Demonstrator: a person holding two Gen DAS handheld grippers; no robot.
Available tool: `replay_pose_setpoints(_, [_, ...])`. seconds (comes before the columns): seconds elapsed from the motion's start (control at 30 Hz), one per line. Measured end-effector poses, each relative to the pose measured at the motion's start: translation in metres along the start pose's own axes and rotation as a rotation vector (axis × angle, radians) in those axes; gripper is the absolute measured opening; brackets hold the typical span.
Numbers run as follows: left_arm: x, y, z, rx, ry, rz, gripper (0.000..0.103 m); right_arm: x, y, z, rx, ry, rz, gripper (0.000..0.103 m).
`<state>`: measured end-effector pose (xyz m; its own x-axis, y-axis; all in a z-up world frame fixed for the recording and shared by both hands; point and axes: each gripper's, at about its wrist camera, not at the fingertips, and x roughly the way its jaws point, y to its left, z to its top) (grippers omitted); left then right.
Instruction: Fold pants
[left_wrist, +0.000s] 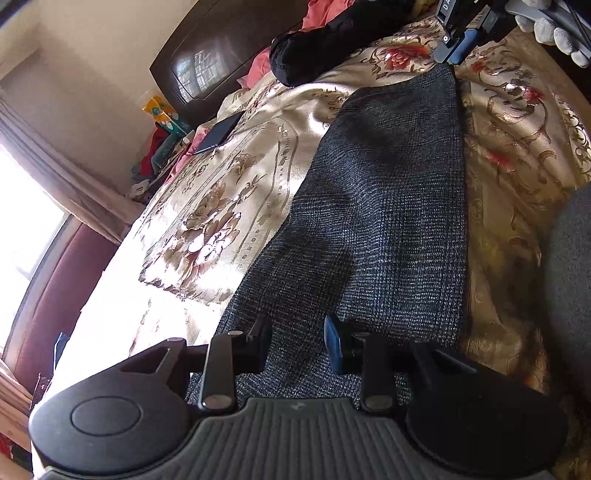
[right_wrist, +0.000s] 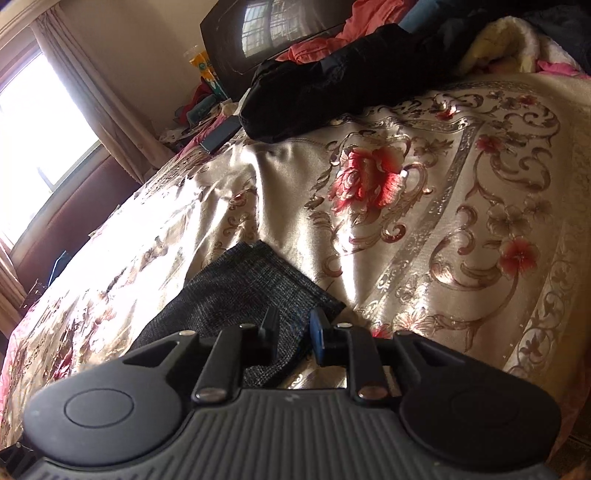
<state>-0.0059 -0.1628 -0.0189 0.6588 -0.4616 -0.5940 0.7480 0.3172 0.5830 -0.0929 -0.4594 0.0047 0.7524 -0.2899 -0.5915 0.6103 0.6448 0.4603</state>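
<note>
Dark grey tweed pants lie flat in a long strip on the floral bedspread. My left gripper sits over their near end, jaws apart, with flat cloth running under the gap. At the far end my right gripper shows its blue pad beside a white-gloved hand. In the right wrist view the pants' corner lies between the fingers of my right gripper. A small gap stays at the blue pad, so it stands open.
A black garment and pink clothes lie near the dark headboard. A dark phone rests by the bed's left edge. A grey rounded object stands at the right. Bright window and curtain at the left.
</note>
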Motion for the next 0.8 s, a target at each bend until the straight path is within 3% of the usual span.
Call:
replay_pose_setpoints(0.13, [0.0,-0.001,0.002,-0.001,0.006,0.004,0.045,0.013,-0.006,0.0,0.032,0.032,-0.001,0.024])
replay_pose_setpoints(0.53, [0.001,-0.002,0.003,-0.006,0.009,0.008,0.045,0.011,0.02,-0.002,-0.173,-0.008,-0.044,0.024])
replay_pose_setpoints(0.8, [-0.005,-0.002,0.007,-0.104,0.006,-0.003,0.045,0.016,0.013,-0.001,-0.119,0.012,-0.058,0.024])
